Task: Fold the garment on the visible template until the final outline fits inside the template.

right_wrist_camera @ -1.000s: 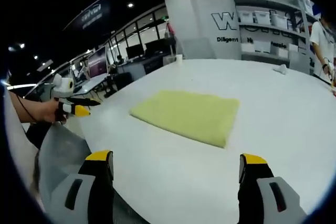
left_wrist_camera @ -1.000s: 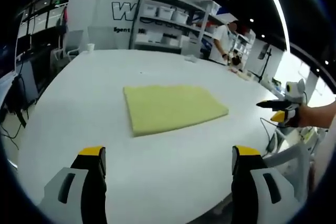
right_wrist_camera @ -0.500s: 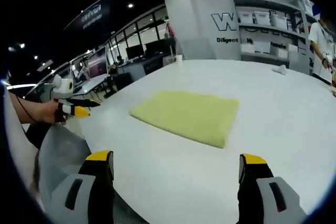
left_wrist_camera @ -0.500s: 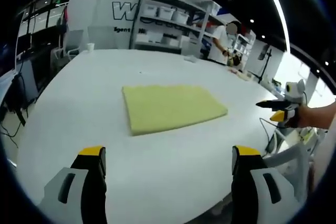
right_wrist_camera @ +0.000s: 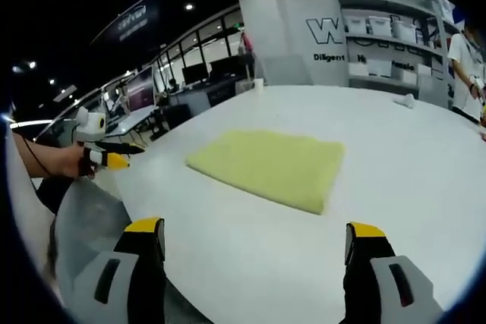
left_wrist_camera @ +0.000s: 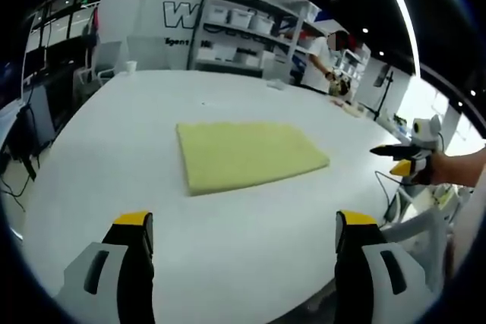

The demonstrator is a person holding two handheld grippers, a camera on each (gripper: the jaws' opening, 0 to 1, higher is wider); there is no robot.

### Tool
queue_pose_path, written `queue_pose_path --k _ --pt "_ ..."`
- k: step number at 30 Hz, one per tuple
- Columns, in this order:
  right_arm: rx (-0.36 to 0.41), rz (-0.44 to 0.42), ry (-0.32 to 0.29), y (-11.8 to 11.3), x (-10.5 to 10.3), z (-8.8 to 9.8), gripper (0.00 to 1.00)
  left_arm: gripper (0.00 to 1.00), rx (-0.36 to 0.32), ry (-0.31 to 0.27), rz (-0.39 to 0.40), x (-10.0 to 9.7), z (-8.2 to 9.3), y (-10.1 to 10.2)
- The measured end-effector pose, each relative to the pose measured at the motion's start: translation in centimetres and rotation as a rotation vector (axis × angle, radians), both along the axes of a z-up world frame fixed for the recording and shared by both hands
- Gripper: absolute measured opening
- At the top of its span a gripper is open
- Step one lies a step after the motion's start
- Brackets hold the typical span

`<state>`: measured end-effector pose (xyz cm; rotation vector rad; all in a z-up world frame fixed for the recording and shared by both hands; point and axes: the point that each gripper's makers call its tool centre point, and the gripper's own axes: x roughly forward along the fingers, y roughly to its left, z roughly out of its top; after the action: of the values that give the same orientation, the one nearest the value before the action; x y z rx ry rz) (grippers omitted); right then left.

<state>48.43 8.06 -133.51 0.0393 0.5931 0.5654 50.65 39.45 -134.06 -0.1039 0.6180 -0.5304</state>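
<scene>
Fuzzy matt cloth garment (left_wrist_camera: pixel 249 155) on smooth white table (left_wrist_camera: pixel 114 142).

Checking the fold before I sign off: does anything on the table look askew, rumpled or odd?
Nothing stands out. The yellow garment lies flat on the white table as a tidy folded rectangle, and the left gripper and right gripper are open, clear of it.
</scene>
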Motion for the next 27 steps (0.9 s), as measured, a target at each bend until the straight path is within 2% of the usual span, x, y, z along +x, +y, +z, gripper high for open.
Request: queue_pose_path --k 27 --pt "-0.007 -0.007 0.006 -0.41 0.18 -0.1 0.97 0.99 0.0 0.009 -0.014 0.56 -0.19 -0.45"
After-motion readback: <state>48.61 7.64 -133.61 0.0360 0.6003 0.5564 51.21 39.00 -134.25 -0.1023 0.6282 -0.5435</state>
